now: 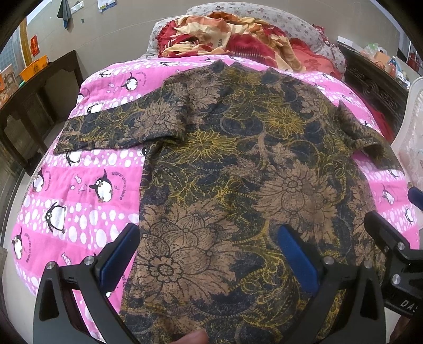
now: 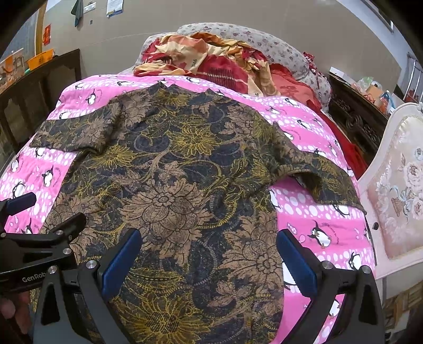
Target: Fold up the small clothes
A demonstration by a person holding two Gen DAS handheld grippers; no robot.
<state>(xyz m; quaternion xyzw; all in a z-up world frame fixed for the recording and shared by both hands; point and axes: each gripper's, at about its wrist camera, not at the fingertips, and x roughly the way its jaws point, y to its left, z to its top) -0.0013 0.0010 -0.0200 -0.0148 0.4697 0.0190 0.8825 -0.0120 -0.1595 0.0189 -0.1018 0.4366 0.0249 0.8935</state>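
A dark short-sleeved shirt with brown and yellow flowers [image 1: 238, 164] lies flat on a pink penguin blanket [image 1: 79, 211], collar at the far end, both sleeves spread out. It also shows in the right wrist view [image 2: 171, 185]. My left gripper [image 1: 208, 243] is open and empty, above the shirt's lower left part. My right gripper [image 2: 208, 243] is open and empty, above the shirt's lower right part near its right side edge. The right gripper's body shows at the right edge of the left wrist view [image 1: 396, 254]. The left gripper's body shows at the left edge of the right wrist view [image 2: 39, 238].
The blanket [image 2: 317, 217] covers a bed. Crumpled red and cream bedding [image 1: 232, 37] and grey floral pillows [image 1: 290, 21] lie at the far end. A dark wooden cabinet [image 1: 34, 100] stands on the left. A white padded headboard [image 2: 396, 185] is on the right.
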